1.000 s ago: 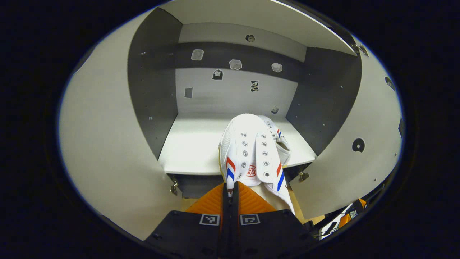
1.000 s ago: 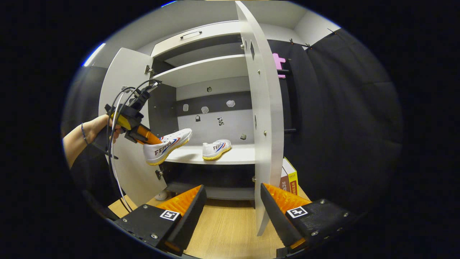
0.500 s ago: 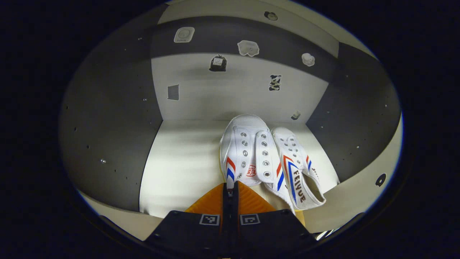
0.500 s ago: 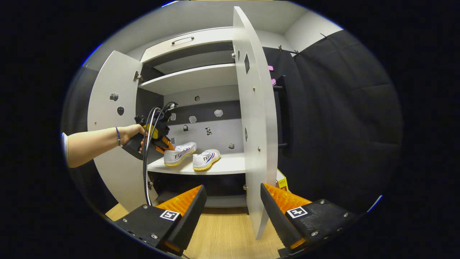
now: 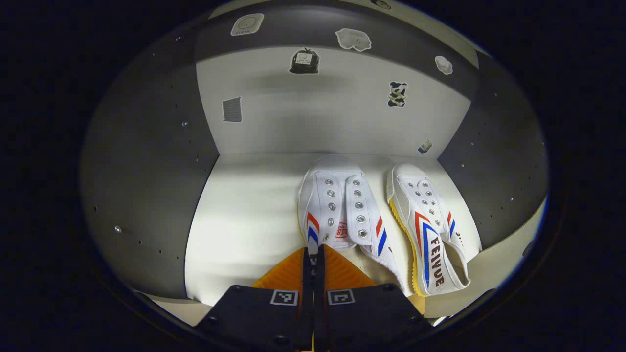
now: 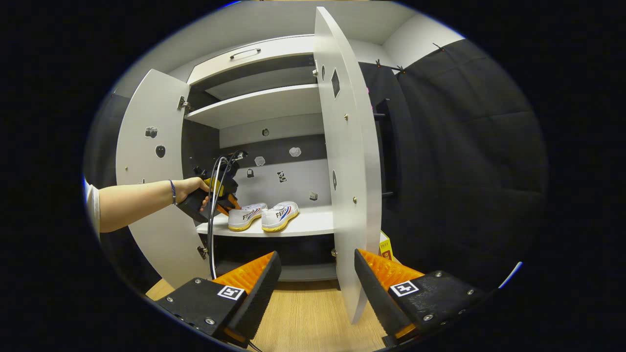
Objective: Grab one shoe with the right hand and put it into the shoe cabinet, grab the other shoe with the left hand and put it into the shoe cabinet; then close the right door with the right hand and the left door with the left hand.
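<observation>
A white shoe with red and blue stripes (image 5: 337, 205) lies toe-in on the cabinet's pale shelf (image 5: 244, 210), and my left gripper (image 5: 313, 254) is shut on its heel rim. The matching shoe (image 5: 425, 230) sits just to its right, close beside it. In the right gripper view the two shoes (image 6: 246, 216) (image 6: 279, 215) stand side by side on the shelf, with the left gripper (image 6: 230, 203) and the hand (image 6: 190, 188) holding it at the nearer shoe's heel. My right gripper (image 6: 317, 266) hangs open in front of the cabinet, nothing between its fingers.
Both doors stand open: the left door (image 6: 151, 161) swung wide, the right door (image 6: 347, 161) edge-on just ahead of my right gripper. An upper shelf (image 6: 259, 102) and a drawer front (image 6: 244, 53) sit above. A yellow book (image 6: 386, 244) stands behind the right door on the wooden floor (image 6: 303, 313).
My left gripper carried the shoe from the shelf's front edge into the cabinet and lowered it beside the other shoe. My right gripper stayed open and barely shifted.
</observation>
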`<state>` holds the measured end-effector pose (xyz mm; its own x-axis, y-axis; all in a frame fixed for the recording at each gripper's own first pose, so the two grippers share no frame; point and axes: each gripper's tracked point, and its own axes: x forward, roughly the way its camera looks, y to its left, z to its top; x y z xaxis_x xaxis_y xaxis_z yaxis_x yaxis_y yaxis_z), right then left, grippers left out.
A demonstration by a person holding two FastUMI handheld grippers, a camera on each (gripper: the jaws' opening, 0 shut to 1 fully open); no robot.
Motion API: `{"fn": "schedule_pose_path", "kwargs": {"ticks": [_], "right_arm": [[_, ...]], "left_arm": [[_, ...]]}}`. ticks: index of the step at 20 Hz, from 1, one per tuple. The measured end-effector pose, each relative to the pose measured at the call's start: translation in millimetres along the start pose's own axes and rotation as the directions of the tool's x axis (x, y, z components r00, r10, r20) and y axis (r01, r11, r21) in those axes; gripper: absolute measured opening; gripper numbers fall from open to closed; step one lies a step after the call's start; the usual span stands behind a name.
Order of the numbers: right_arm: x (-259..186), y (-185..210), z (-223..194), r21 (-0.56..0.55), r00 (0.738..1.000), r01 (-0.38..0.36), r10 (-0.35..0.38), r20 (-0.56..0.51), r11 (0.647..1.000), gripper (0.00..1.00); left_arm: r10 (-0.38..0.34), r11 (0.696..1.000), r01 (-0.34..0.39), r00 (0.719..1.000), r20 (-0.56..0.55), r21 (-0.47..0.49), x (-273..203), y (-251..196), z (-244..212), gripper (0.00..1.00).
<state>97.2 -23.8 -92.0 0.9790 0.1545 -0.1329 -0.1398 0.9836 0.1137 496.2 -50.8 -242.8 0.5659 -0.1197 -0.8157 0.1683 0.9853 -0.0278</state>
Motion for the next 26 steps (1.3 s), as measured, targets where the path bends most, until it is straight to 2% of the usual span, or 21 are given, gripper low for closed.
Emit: {"fn": "schedule_pose_path", "kwargs": {"ticks": [1,3,5,6,7,11,12,15,19,22,24,26], "right_arm": [[-1,1,0,-0.003,1.0,-0.002,0.002,0.0,1.0,0.92],[-3,1,0,-0.006,1.0,-0.007,0.007,0.0,1.0,0.92],[-3,0,1,-0.006,1.0,-0.011,0.011,-0.001,1.0,0.92],[-4,0,2,-0.002,1.0,-0.014,0.014,0.001,1.0,0.92],[-6,0,3,0.003,1.0,-0.018,0.018,0.004,1.0,0.92],[-12,-5,8,0.01,0.999,-0.03,0.03,0.012,1.0,0.92],[-14,-7,9,0.008,0.999,-0.031,0.031,0.013,0.999,0.93],[-20,-19,11,0.013,1.0,-0.024,0.023,0.009,1.0,0.92],[-20,-51,17,0.01,1.0,0.023,-0.023,0.017,1.0,0.93],[-16,-84,18,0.011,0.998,0.069,-0.069,0.01,0.998,0.93],[-12,-106,19,-0.004,0.995,0.102,-0.102,0.009,0.995,0.93],[-12,-108,19,0.014,0.998,0.064,-0.064,-0.001,0.998,0.93]], "left_arm": [[-0.022,1.0,0.023,1.0,0.013,-0.012,-3,-5,2,0.1],[-0.013,1.0,0.013,0.998,0.066,-0.003,-13,-1,12,0.33],[0.008,1.0,-0.01,0.995,0.1,0.024,-30,0,18,0.39],[0.016,0.999,-0.02,0.992,0.128,0.034,-42,1,23,0.65],[0.023,0.999,-0.03,0.986,0.165,0.042,-52,2,27,0.74],[0.025,0.996,-0.049,0.951,0.308,0.071,-108,-1,36,0.82],[0.024,0.995,-0.056,0.936,0.351,0.081,-124,-1,40,1.0],[0.042,0.989,-0.104,0.88,0.474,0.104,-172,1,42,0.97],[0.061,0.987,-0.138,0.802,0.595,0.085,-232,1,30,0.97],[0.06,0.989,-0.133,0.765,0.641,0.067,-269,2,7,0.96],[0.081,0.985,-0.162,0.735,0.673,0.058,-291,9,-9,0.97],[0.1,0.982,-0.183,0.716,0.691,0.048,-309,15,-30,0.97]]}}
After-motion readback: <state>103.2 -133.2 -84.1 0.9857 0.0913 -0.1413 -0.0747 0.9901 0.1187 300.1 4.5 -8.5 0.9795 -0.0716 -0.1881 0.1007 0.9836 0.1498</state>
